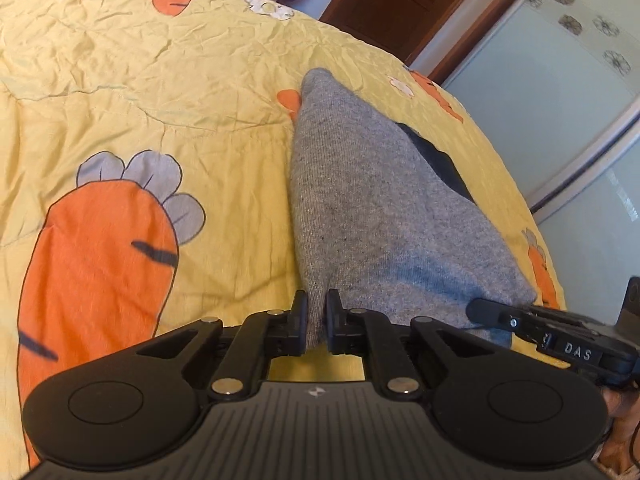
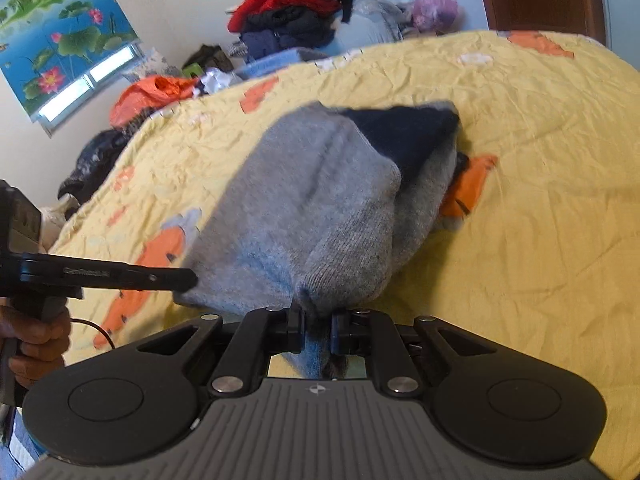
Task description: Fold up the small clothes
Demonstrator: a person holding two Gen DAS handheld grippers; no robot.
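Note:
A grey knitted garment [image 1: 372, 200] with a dark navy part [image 1: 436, 156] lies stretched over the yellow carrot-print bedspread [image 1: 160, 92]. My left gripper [image 1: 317, 312] is shut on its near edge, the cloth pinched between both fingers. In the right wrist view the same garment [image 2: 312, 200] bulges upward, navy part [image 2: 404, 132] at its far end. My right gripper [image 2: 317, 320] is shut on another bunch of the near edge. The left gripper's fingers [image 2: 176, 278] reach the cloth from the left; the right gripper's fingers [image 1: 488, 314] show at the garment's right corner.
A pile of red and dark clothes [image 2: 292, 12] and an orange bag [image 2: 152, 92] sit beyond the bed's far side. A wooden door [image 1: 404, 4] and a sliding wardrobe [image 1: 560, 92] stand to the right. A hand [image 2: 32, 340] grips the left handle.

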